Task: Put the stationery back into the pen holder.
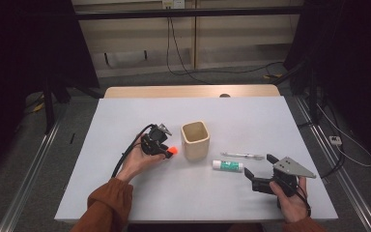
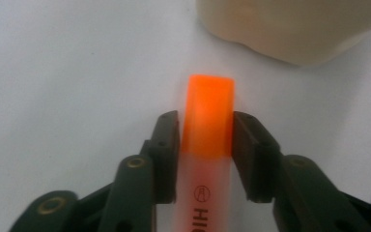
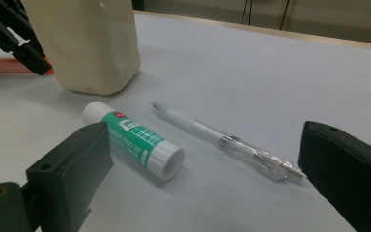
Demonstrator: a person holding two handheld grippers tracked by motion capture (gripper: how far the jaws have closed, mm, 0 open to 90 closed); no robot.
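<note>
An orange highlighter lies on the white table, left of a cream square cup. My left gripper is shut on it. In the left gripper view both pads press the sides of the highlighter just behind its orange cap, with the cup beyond. My right gripper rests open at the front right, nothing between its fingers. In the right gripper view a green-and-white glue stick and a clear pen lie just ahead of its wide jaws.
The glue stick and pen lie right of the cup, with the pen farther from me. The cup stands upright. A wooden strip runs along the table's far edge. Cables lie on the floor beyond.
</note>
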